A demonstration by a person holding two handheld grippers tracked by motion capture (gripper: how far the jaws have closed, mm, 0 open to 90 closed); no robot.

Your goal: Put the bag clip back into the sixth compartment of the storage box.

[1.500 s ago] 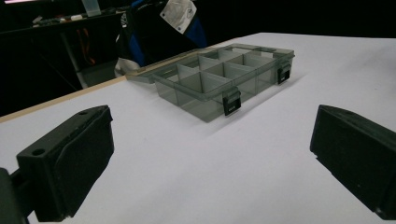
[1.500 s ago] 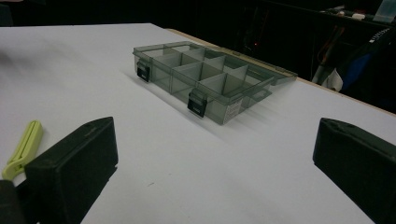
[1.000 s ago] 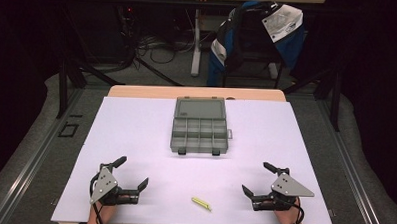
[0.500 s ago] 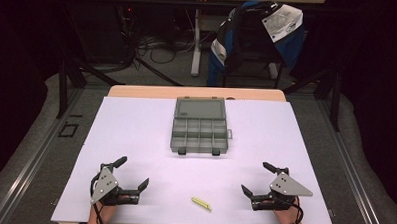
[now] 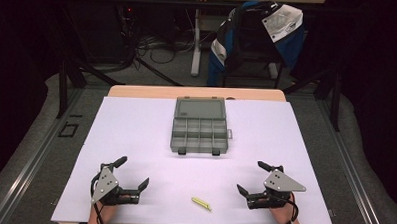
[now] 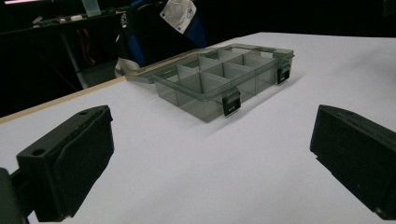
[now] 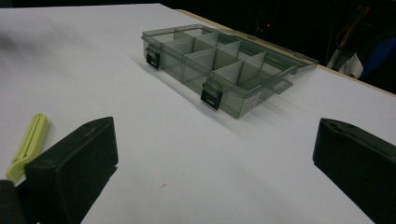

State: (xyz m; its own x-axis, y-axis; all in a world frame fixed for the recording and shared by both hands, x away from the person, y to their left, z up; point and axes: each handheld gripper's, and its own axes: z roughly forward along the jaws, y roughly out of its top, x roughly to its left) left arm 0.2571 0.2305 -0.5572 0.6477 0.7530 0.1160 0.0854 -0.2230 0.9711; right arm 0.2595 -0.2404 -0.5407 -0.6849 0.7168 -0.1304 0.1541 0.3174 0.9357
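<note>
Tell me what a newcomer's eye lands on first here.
First, the grey compartment box, lid open, lying at the far middle of the white table; its visible compartments look empty. Next, the small yellow-green clip alone near the front edge, between the left gripper and the right gripper, both with jaws spread wide and holding nothing.

The left gripper [image 6: 210,163] has its two black jaws far apart, with nothing between them. Past them, on the white table [image 6: 196,177], sits a see-through grey box [image 6: 224,77] with little compartments, its lid open and two black clips [image 6: 231,102] in front.
</note>
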